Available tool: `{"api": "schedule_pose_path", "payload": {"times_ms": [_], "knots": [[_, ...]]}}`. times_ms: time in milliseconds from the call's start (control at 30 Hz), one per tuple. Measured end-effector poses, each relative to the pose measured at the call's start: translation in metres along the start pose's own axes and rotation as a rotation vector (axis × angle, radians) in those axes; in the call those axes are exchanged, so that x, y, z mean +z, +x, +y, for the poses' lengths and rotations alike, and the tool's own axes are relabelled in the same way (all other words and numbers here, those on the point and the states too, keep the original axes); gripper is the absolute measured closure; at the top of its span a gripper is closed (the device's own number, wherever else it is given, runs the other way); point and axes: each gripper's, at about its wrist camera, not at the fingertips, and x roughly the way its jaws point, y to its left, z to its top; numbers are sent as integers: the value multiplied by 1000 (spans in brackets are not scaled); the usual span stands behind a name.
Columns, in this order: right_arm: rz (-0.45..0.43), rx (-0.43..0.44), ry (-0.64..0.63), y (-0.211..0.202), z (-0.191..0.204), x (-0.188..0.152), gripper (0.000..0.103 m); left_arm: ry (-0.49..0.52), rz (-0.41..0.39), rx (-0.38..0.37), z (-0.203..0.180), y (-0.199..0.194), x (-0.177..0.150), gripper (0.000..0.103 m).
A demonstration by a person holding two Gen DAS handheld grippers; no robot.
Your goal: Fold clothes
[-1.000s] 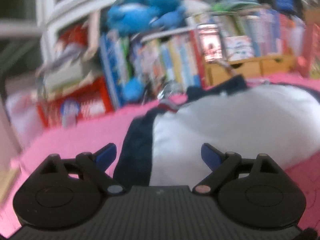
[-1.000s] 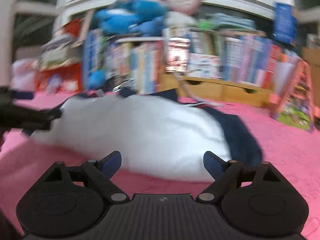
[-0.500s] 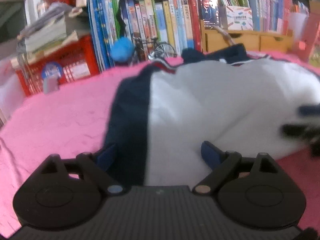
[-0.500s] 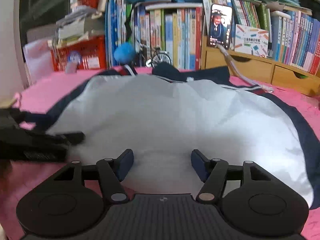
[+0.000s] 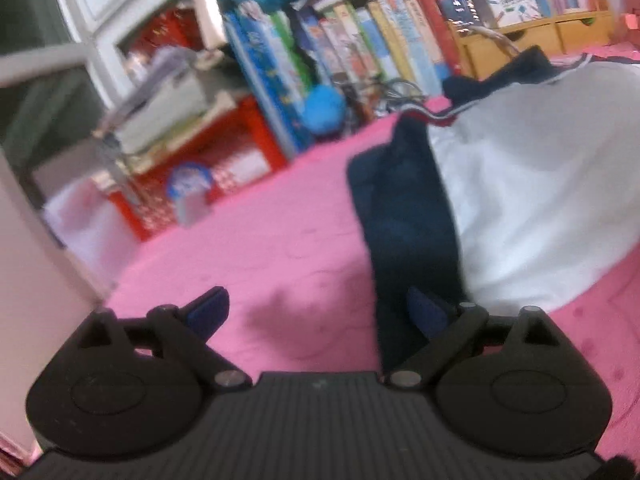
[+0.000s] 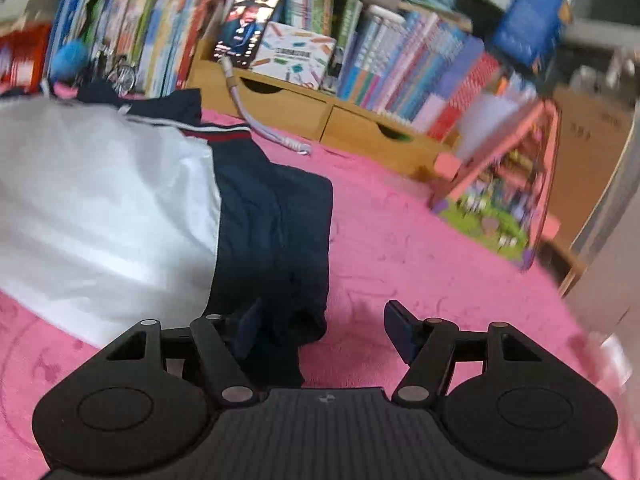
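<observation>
Shirt (image 5: 532, 200), white body w/ navy sleeves and a striped collar, lies spread flat on a pink bedspread (image 5: 280, 240) in front of a crowded bookshelf (image 5: 360, 40). At left, a red crate (image 5: 224, 152) of papers stands beside the books. Left gripper (image 5: 320, 310) hangs low over the pink cover at the shirt's near-left corner, jaws spread wide and gripping nothing; its right finger overlaps the navy left sleeve (image 5: 404, 232), contact unclear. Across the white panel to the right, the right gripper (image 6: 324, 326) sits at the navy right sleeve (image 6: 276, 236), jaws part open; the sleeve's crumpled lower end lies by its left finger, not yet pinched as far as can be told. Farther right: a phone (image 6: 248, 24) propped against the books, its cable trailing onto the cover, and a tilted pink book rack (image 6: 504, 184).

Step in hand, by the look of it: lining up both grippers on the sleeves ahead of a first fold. Next move prob. calls for closing each gripper on a sleeve edge, lifting only the top layer, then carrying both sleeves inward over the white body w/o dragging the shirt.
</observation>
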Motion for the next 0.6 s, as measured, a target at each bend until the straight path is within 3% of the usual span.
{"api": "schedule_pose_path", "payload": {"times_ms": [67, 167, 267, 333, 400, 433, 533, 567, 600], "knots": [[-17, -29, -42, -2, 7, 1, 37, -26, -18, -27, 5, -13, 0, 11], [-104, -87, -161, -19, 34, -2, 37, -41, -111, -103, 0, -41, 3, 11], [-274, -32, -352, -59, 73, -10, 35, 20, -211, -278, -22, -63, 7, 11], [-338, 127, -415, -83, 95, -10, 33, 93, -222, -396, -43, -67, 13, 11], [-321, 315, -458, -92, 111, -6, 37, 182, -238, -477, -65, -70, 17, 11], [-318, 354, -498, -91, 121, -6, 45, 232, -247, -501, -75, -70, 19, 11], [-315, 434, -632, -85, 152, -7, 55, 336, -252, -548, -97, -63, 22, 11], [-316, 442, -645, -82, 156, -4, 55, 361, -248, -556, -103, -58, 22, 11], [-307, 452, -637, -78, 158, 1, 63, 380, -256, -556, -107, -54, 23, 11]]}}
